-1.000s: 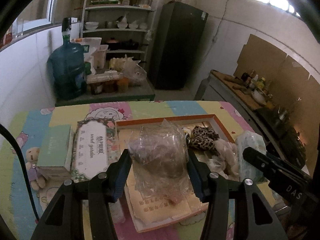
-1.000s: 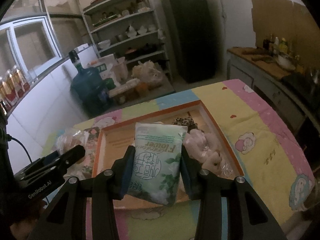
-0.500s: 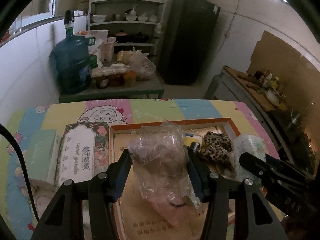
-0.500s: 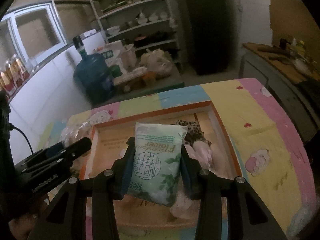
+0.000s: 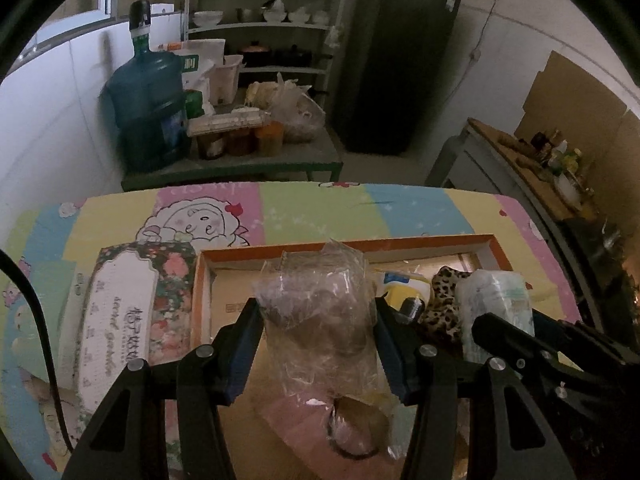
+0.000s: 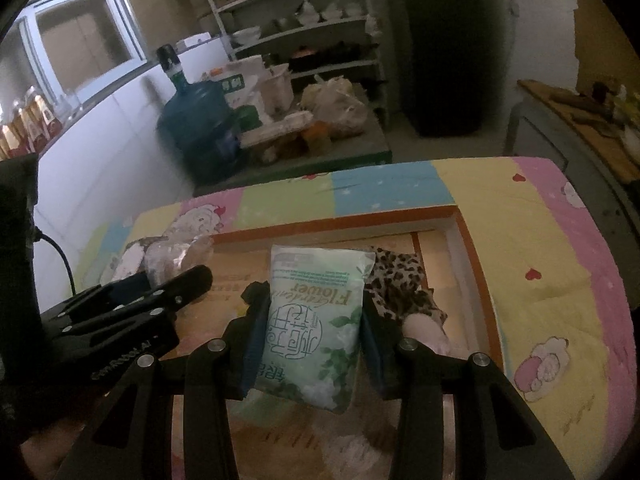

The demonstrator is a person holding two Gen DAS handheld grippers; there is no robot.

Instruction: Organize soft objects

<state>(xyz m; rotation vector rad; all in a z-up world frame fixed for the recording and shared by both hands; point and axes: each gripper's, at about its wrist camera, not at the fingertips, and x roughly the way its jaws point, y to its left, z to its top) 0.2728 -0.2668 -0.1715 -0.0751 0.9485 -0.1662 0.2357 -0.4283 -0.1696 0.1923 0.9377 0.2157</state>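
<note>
My left gripper (image 5: 318,316) is shut on a crumpled clear plastic bag (image 5: 320,312) with something dark inside, held over the orange-rimmed shallow box (image 5: 400,245). My right gripper (image 6: 314,320) is shut on a pale green tissue pack (image 6: 314,320) printed with leaves, held over the same box (image 6: 474,264). A leopard-print soft item (image 6: 404,284) and a pink plush piece (image 6: 426,332) lie in the box behind the pack. From the left wrist view the right gripper's black finger (image 5: 516,340) and the tissue pack (image 5: 494,304) show at right.
A floral tissue box (image 5: 132,312) lies left of the orange-rimmed box on the pastel cartoon tablecloth (image 5: 312,208). Beyond the table stand a blue water jug (image 5: 148,108), a low green bench with bags and jars, shelves and a dark fridge (image 5: 396,64).
Both grippers have moved forward and lower over the box, each keeping its hold. The box and tablecloth look nearer and larger, and items at the table's left have slid out of view.
</note>
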